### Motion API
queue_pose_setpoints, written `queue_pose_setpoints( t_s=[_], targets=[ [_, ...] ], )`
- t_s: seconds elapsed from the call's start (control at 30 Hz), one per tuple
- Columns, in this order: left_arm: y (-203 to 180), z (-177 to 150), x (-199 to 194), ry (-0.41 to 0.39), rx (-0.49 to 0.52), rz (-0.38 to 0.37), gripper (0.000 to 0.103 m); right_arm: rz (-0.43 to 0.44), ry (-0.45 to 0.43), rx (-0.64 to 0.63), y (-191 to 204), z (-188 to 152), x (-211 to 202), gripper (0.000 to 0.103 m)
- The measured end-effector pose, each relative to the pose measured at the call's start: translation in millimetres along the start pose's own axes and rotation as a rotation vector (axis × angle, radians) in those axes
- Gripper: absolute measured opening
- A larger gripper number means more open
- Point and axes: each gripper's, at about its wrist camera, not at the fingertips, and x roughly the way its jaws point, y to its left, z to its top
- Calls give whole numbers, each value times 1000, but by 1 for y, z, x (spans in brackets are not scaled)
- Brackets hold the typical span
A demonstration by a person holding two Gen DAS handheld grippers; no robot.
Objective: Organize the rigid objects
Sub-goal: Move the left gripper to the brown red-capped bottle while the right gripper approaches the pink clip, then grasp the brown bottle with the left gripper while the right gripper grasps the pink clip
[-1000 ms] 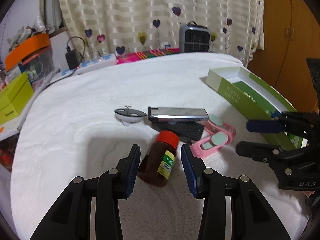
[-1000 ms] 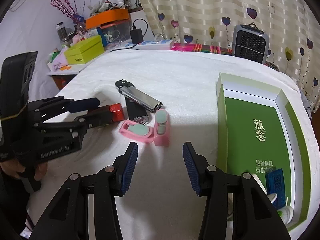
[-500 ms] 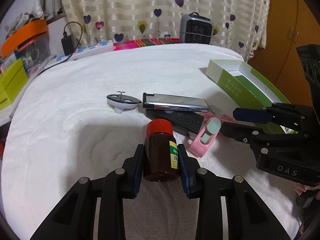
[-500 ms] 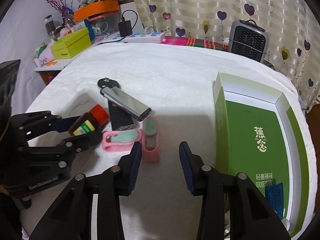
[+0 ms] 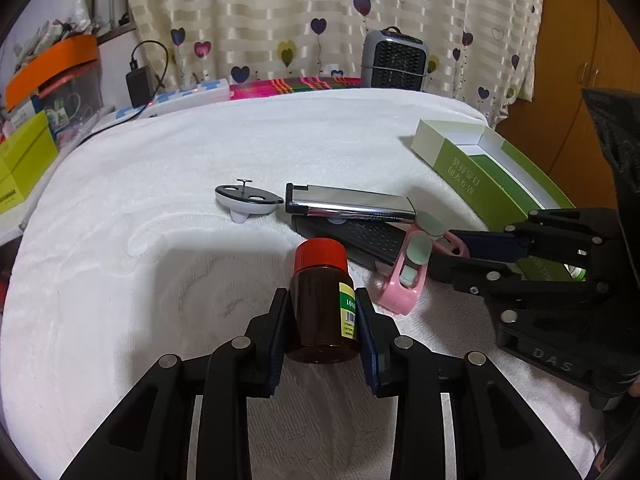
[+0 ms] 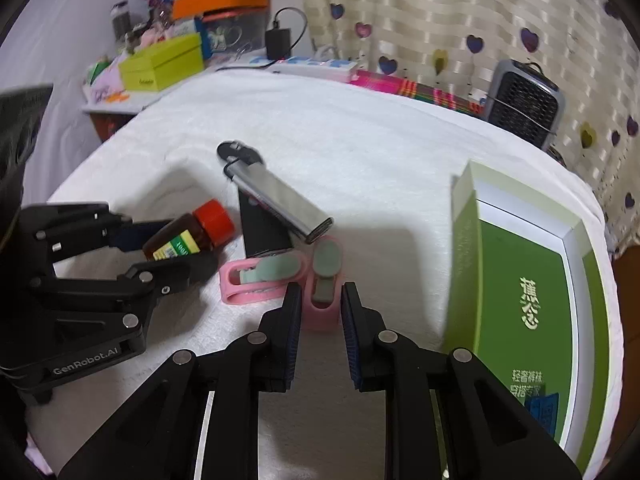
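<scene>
- Left gripper (image 5: 322,322), lower centre of its frame: fingers clamp the brown red-capped bottle (image 5: 322,308) low on its body.
- Right gripper (image 6: 318,320): fingers narrow and closing around the end of a pink clip (image 6: 322,292) on the white towel (image 6: 360,140); contact unclear.
- Risk: the bottle, held near its base, may pivot and slip.
- Risk: the closing fingers may nudge the second pink clip (image 6: 260,278) touching alongside, or miss the green box (image 6: 528,280) at right.
</scene>
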Motion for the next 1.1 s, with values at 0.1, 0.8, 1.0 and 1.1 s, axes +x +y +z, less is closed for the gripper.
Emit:
queue_pose_setpoints(
  t_s=[0.1, 0.8, 1.0, 1.1],
  targets=[
    [0, 0, 0, 0, -3, -4, 30, -2, 11, 11, -2, 0, 5, 21],
    [-17, -17, -16, 2, -11, 42, 30, 58, -47, 49, 4, -25, -21, 18],
    [-23, -28, -28, -14, -46, 73, 30, 92, -81, 59, 6, -37, -39, 18],
    [-26, -32, -33, -24, -60, 93, 30, 111, -99, 66, 6, -42, -46, 18]
  ],
)
